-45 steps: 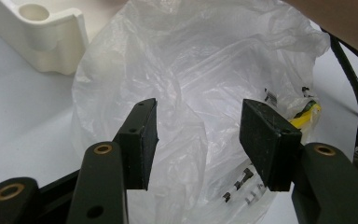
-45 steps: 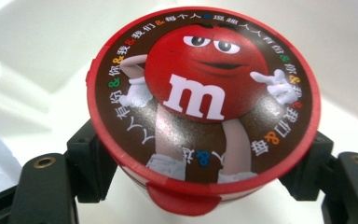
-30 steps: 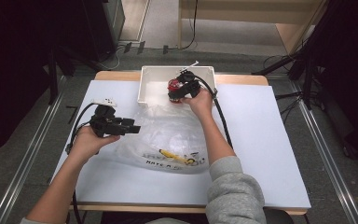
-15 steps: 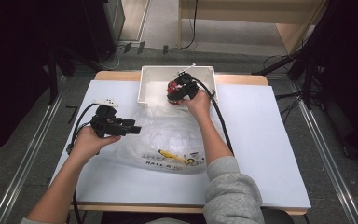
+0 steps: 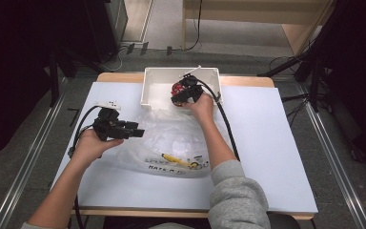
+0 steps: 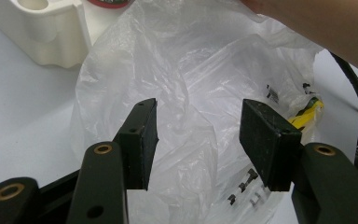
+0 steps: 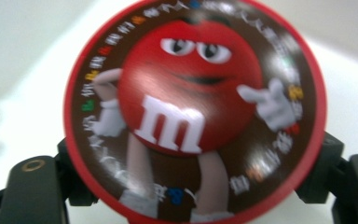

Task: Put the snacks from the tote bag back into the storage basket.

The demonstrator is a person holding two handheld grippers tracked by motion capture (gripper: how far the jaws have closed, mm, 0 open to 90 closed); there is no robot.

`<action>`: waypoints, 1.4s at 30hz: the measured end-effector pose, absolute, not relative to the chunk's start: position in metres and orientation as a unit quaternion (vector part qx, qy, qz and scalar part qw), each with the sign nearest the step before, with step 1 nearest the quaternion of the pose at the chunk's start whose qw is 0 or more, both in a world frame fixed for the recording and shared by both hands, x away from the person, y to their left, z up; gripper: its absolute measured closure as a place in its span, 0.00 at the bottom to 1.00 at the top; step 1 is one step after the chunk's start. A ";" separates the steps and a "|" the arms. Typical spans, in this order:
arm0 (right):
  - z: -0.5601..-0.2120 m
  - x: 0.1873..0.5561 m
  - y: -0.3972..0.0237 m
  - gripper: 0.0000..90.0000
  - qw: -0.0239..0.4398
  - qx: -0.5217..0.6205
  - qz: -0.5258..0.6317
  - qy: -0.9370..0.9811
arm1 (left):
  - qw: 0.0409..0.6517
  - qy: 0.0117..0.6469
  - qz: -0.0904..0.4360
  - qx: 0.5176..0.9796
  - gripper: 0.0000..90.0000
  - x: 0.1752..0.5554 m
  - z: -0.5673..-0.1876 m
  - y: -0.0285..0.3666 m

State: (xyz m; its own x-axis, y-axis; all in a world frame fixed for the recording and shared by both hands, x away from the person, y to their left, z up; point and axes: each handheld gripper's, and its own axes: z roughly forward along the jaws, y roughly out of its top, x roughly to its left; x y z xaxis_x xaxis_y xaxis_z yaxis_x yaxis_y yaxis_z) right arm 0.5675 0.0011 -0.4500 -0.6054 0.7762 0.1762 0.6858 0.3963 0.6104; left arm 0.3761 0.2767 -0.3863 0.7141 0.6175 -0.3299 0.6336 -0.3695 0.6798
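The right gripper clamps a round red-rimmed container showing the red M&M's character with a white "m", over the white tray at the table's far edge, while the left gripper, jaws apart, faces the clear plastic bag.

A: What's the red thing over the white bin?
B: A round M&M's container, its lid red-rimmed and brown with the red candy character on it, clamped at its sides between the right gripper.
A: And the clear plastic bag?
B: Crumpled flat on the tabletop just beside the bin, with black print and a yellow item inside.
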 end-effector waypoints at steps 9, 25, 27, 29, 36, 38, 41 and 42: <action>-0.448 0.566 0.000 0.24 0.073 0.447 0.323 0.831 | 0.414 0.379 -0.010 0.828 0.54 0.376 -0.387 0.276; -0.443 0.564 -0.006 0.25 0.076 0.457 0.320 0.826 | 0.416 0.379 -0.009 0.827 0.54 0.376 -0.387 0.277; -0.440 0.563 -0.007 0.25 0.074 0.460 0.325 0.823 | 0.415 0.379 -0.009 0.827 0.54 0.376 -0.387 0.277; -0.436 0.561 -0.009 0.26 0.069 0.469 0.319 0.820 | 0.416 0.379 -0.009 0.827 0.54 0.376 -0.386 0.277; -0.424 0.554 -0.013 0.28 0.074 0.468 0.331 0.816 | 0.417 0.380 -0.008 0.826 0.54 0.376 -0.386 0.278; -0.422 0.554 -0.014 0.28 0.075 0.465 0.333 0.817 | 0.417 0.380 -0.007 0.825 0.54 0.376 -0.386 0.278; -0.414 0.548 -0.020 0.32 0.077 0.460 0.344 0.815 | 0.417 0.380 -0.007 0.825 0.54 0.376 -0.386 0.278; -0.414 0.548 -0.020 0.32 0.077 0.460 0.344 0.815 | 0.417 0.380 -0.007 0.825 0.54 0.376 -0.386 0.278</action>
State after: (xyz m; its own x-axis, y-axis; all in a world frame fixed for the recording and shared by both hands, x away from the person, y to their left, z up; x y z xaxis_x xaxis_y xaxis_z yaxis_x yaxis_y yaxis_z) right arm 0.5480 -0.0202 -0.4137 -0.5647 0.8028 0.1915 0.6973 0.3399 0.6311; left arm 0.3759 0.2781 -0.3858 0.7107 0.6223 -0.3281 0.6332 -0.3626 0.6838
